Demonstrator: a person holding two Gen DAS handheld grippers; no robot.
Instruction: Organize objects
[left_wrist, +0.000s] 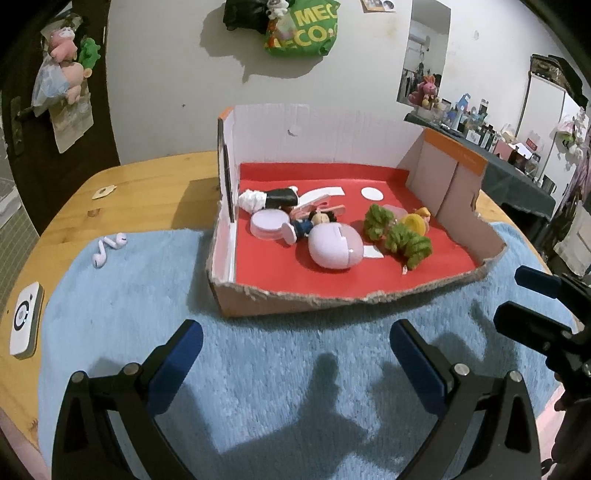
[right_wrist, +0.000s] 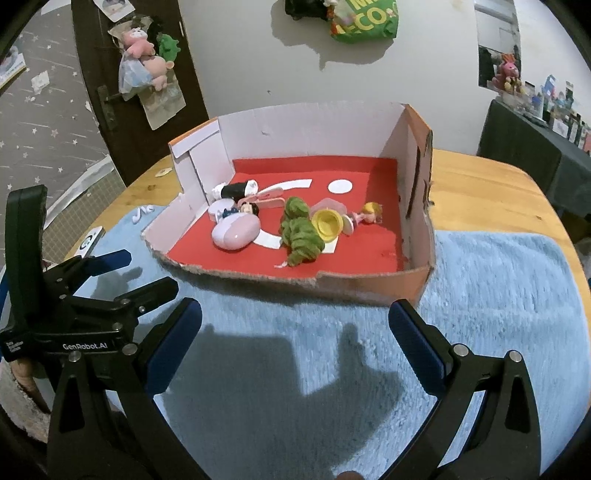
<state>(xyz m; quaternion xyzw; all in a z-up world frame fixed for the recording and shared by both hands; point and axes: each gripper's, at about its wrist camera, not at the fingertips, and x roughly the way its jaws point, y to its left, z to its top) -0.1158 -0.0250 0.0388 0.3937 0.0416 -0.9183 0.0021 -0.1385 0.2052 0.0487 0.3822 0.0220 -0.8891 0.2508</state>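
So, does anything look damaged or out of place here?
Yes. The cardboard box's front wall is torn down to a ragged, uneven edge. Two white earbuds lie loose on the blue towel left of the box, outside it, while the toys lie tumbled inside.

Home — plush toys (right_wrist: 142, 62) on door (right_wrist: 110, 81).

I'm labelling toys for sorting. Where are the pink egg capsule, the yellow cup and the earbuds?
pink egg capsule (left_wrist: 334, 246): left wrist view, its top shell.
yellow cup (right_wrist: 328, 224): right wrist view, its inside.
earbuds (left_wrist: 109, 248): left wrist view, between the pair's stems.
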